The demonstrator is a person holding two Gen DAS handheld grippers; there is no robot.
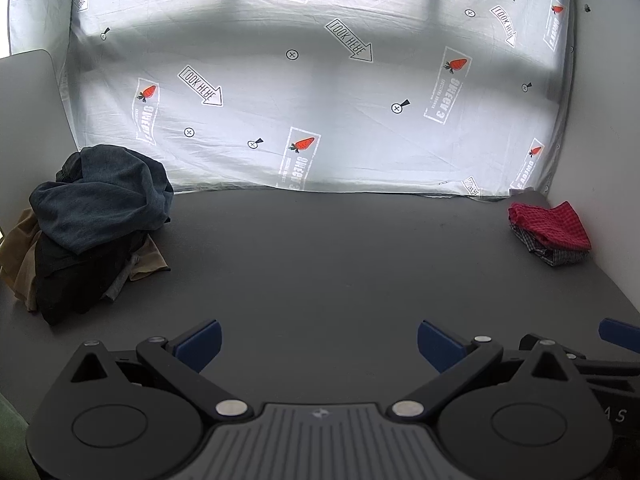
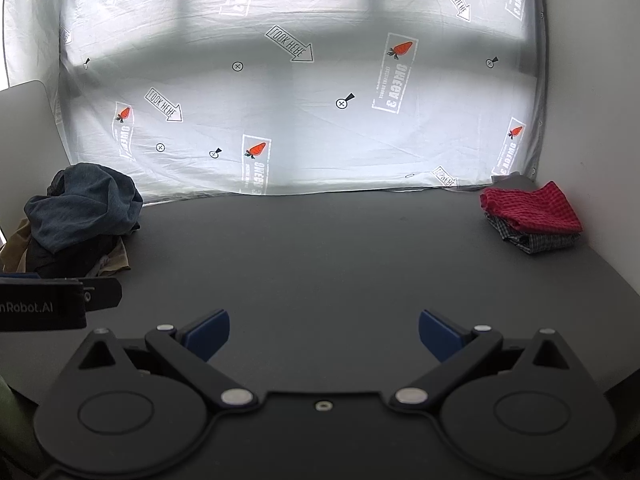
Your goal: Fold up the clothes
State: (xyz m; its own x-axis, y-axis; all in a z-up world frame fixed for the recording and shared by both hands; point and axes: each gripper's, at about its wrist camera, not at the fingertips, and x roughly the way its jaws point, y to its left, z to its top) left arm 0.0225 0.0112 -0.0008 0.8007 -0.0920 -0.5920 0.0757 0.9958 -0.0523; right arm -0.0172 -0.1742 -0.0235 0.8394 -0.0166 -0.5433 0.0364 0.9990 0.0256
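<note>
A rumpled heap of dark clothes (image 1: 96, 228) lies far left; a folded red checked cloth (image 1: 550, 224) tops a plaid one (image 1: 560, 256) far right.

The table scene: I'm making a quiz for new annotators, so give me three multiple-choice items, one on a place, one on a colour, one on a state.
1. Where is the unfolded pile?
A. Far left of the table
B. Far right
C. Centre

2. What colour is the top cloth of the folded stack?
A. Blue
B. Red
C. Tan

3. How are the two tools?
A. Both open, empty
B. Both shut on cloth
C. Left shut, right open

Answers:
1. A: the pile sits at the table's far left.
2. B: a red cloth lies on a checked one in the stack at the far right.
3. A: the left tool and right tool both show spread fingers with only bare table between them.
</note>
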